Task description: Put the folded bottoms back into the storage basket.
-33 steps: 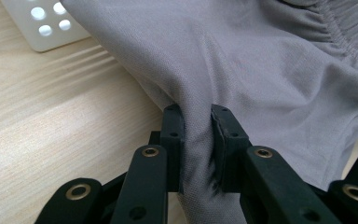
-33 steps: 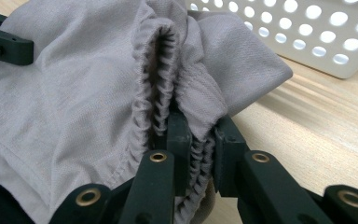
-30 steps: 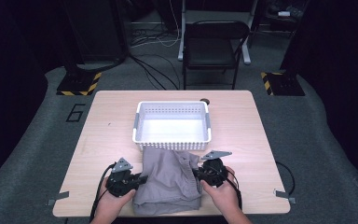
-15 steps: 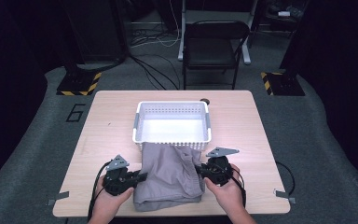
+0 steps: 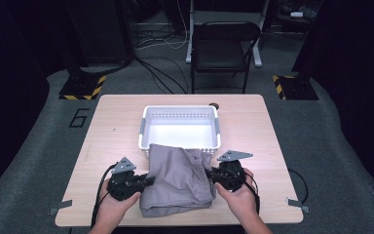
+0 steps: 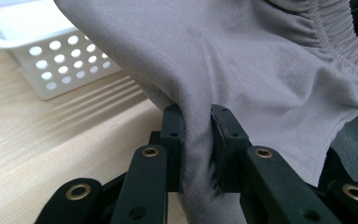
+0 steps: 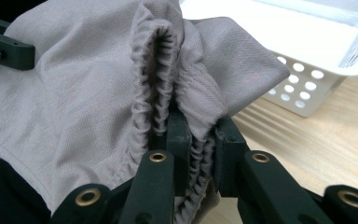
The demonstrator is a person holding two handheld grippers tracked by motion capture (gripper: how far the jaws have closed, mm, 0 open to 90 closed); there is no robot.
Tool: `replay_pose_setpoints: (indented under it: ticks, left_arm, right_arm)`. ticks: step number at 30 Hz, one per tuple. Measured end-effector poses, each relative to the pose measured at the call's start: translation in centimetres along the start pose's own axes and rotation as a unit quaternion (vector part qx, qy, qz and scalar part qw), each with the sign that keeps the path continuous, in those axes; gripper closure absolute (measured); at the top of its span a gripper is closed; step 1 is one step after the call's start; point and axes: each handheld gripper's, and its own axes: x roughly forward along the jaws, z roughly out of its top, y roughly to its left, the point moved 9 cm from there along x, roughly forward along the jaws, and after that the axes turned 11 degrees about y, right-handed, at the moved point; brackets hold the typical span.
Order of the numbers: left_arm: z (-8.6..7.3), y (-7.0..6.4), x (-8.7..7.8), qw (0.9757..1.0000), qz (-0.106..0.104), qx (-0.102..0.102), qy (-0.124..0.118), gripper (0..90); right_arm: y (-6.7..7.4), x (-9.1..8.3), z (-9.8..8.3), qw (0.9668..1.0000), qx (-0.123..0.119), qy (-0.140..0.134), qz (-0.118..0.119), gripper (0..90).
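Both grippers are drawing slightly wider apart than half a second ago, spreading the grey shorts (image 5: 177, 178) flatter. From the high view, the left gripper (image 5: 141, 182) and right gripper (image 5: 213, 174) are holding opposite sides of the garment, which is lying on the table (image 5: 112, 131) with its far edge draping over the white basket (image 5: 180, 127), probably to tension it for folding. In the left gripper view, the jaws are pinching plain fabric. In the right gripper view, the jaws are clamping the gathered elastic waistband (image 7: 161, 88), giving a firm hold.
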Motion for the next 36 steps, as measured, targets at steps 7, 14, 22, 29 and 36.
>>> replay_pose_setpoints:
  ticks: [7, 14, 22, 29, 36]
  left_arm:
    - [0.7, 0.1, -0.4, 0.9999, 0.008, 0.012, 0.001, 76.5]
    - [1.4, 0.2, -0.6, 0.9998, 0.013, 0.014, 0.0, 76.5]
    - [1.6, 0.4, -0.5, 0.9999, 0.013, 0.009, 0.002, 76.5]
    - [2.3, 0.7, -0.8, 0.9999, 0.008, 0.007, 0.002, 76.5]
    - [3.5, 1.2, -1.3, 0.9999, 0.01, 0.006, -0.002, 76.5]
  right_arm:
    - [-0.1, -0.6, 1.2, 0.9999, -0.015, 0.003, -0.003, 79.2]
    - [-0.3, -1.1, 2.1, 0.9999, -0.016, 0.004, 0.0, 79.2]
    - [-0.4, -1.0, 2.3, 0.9999, -0.013, 0.01, 0.001, 79.2]
    - [-0.6, -1.3, 3.2, 0.9997, -0.023, 0.005, 0.002, 79.1]
    - [-0.7, -1.7, 4.7, 0.9994, -0.032, 0.004, -0.01, 79.1]
